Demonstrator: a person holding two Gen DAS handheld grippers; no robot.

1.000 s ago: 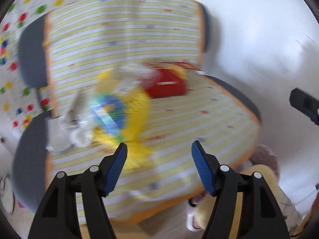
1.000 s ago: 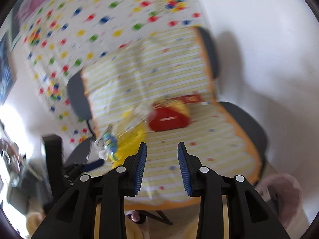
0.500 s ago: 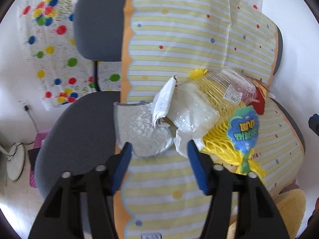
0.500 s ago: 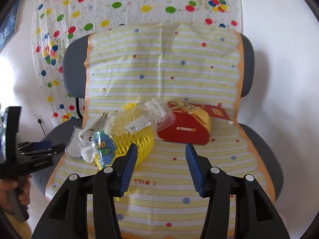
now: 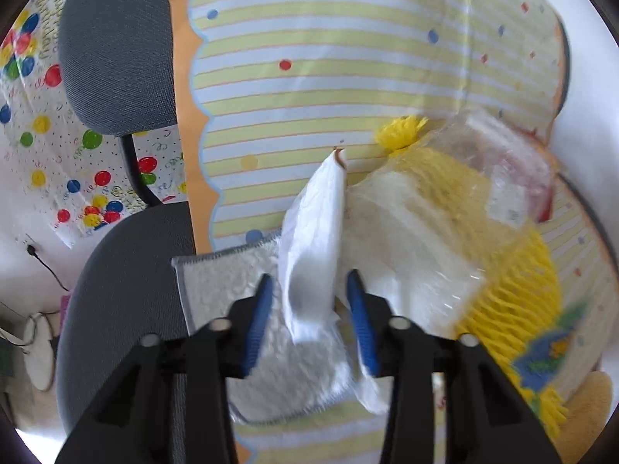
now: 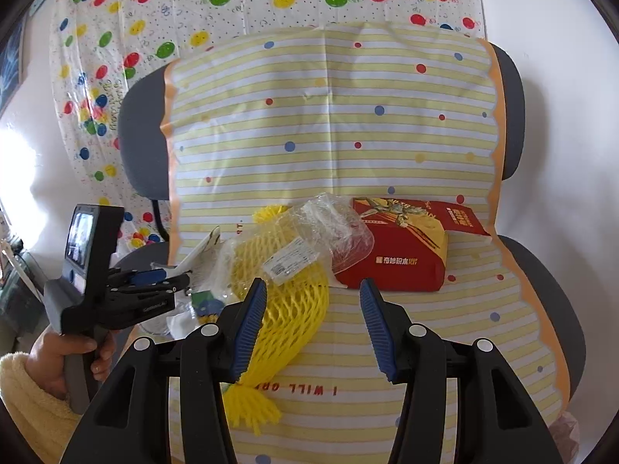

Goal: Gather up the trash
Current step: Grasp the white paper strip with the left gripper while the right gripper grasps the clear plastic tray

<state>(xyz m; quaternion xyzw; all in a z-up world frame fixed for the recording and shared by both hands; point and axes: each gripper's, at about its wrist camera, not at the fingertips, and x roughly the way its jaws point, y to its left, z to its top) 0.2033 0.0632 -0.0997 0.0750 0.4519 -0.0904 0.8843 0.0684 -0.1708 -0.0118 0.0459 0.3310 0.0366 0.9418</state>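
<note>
Trash pile sits on the striped sheet (image 6: pixel 332 123) draped over a grey chair (image 5: pixel 127 278), toward the sheet's L edge. The silver pouch (image 5: pixel 216 286) lies at the scalloped orange border, close to the bare seat. Yellow net bag (image 6: pixel 286 309) runs diagonally down the seat, tassel near the front; clear plastic wrap (image 6: pixel 332 228) lies over its upper end, touching the red box (image 6: pixel 402 259) at the seat's back. R half of the seat and the front strip w/ lettering are bare — open room there.

Left gripper (image 5: pixel 309 321): jaws closing, white paper wrapper (image 5: pixel 313 247) standing up between the blue pads. Pads look just short of pressing it, tho blur makes contact hard to judge. A hand (image 6: pixel 65 359) in a yellow fleece sleeve (image 6: pixel 27 402) holds that tool at the chair's L side.

Right gripper (image 6: pixel 313 324): jaws apart, nothing between; L finger over the net bag, R finger over bare sheet below the box.

Vs half a sec ago: left gripper has come in much closer, wrapper now inside the jaws rather than ahead, gap narrower. Right gripper edged nearer the pile, gap unchanged.
</note>
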